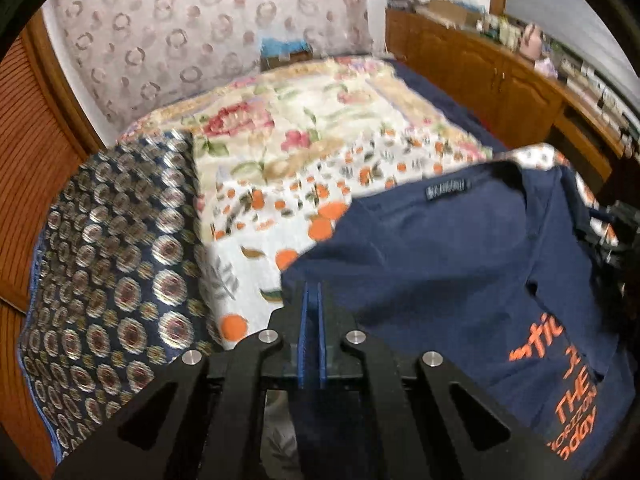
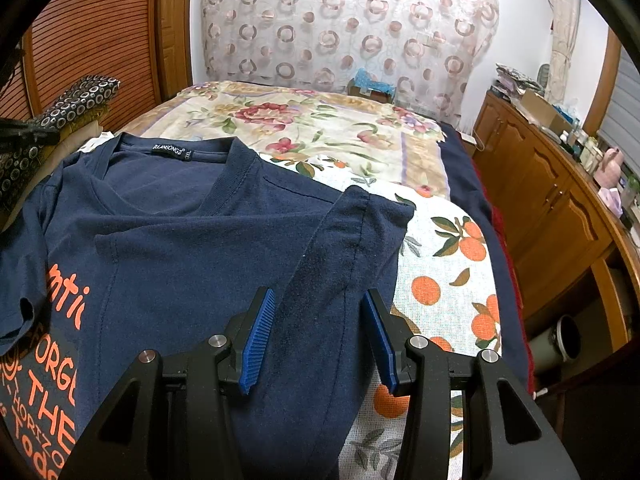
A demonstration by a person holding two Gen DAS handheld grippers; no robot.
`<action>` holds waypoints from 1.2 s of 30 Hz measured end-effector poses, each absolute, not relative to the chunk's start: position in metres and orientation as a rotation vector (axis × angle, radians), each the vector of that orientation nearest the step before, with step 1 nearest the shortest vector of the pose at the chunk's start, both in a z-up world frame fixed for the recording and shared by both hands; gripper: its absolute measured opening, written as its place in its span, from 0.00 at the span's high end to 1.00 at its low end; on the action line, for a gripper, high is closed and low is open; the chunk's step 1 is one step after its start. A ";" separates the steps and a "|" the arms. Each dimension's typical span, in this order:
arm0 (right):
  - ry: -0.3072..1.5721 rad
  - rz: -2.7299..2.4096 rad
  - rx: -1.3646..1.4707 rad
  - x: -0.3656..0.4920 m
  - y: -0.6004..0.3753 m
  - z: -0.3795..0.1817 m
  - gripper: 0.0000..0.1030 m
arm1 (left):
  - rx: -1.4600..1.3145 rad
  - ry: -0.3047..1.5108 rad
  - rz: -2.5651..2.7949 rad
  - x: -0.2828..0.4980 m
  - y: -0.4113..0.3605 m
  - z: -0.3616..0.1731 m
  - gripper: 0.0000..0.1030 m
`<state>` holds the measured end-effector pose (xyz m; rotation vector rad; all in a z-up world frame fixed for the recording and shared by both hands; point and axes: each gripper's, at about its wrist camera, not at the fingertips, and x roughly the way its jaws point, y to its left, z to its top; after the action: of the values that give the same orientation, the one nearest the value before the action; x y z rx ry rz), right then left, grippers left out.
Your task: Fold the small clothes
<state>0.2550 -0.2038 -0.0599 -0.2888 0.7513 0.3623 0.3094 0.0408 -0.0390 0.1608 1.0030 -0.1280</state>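
Navy cotton T-shirt with orange lettering spread on orange-print bedsheet, right sleeve already turned inward.

Left gripper: fingers nearly together, pinching navy shirt edge.

Right gripper: fingers apart, straddling folded sleeve, not gripping.

Left side and body folds remain.

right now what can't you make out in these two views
- Left wrist view: whether the left claw, nearly shut, pinches the navy t-shirt; its own pads hide the contact.
- Left wrist view: the collar label is motion-blurred, unreadable.
- Both views: the orange print is cut off by the frame edge.
- Right wrist view: the shirt's hem, hidden under the open right claw.
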 end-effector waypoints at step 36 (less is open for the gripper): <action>0.815 0.381 -0.171 0.296 -0.234 -0.054 0.49 | 0.092 0.865 -0.227 0.273 0.038 -0.021 0.95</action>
<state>0.2955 -0.2341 -0.0539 -0.1707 0.8147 0.3810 0.2728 0.0378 -0.0209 0.0921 0.8649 -0.2266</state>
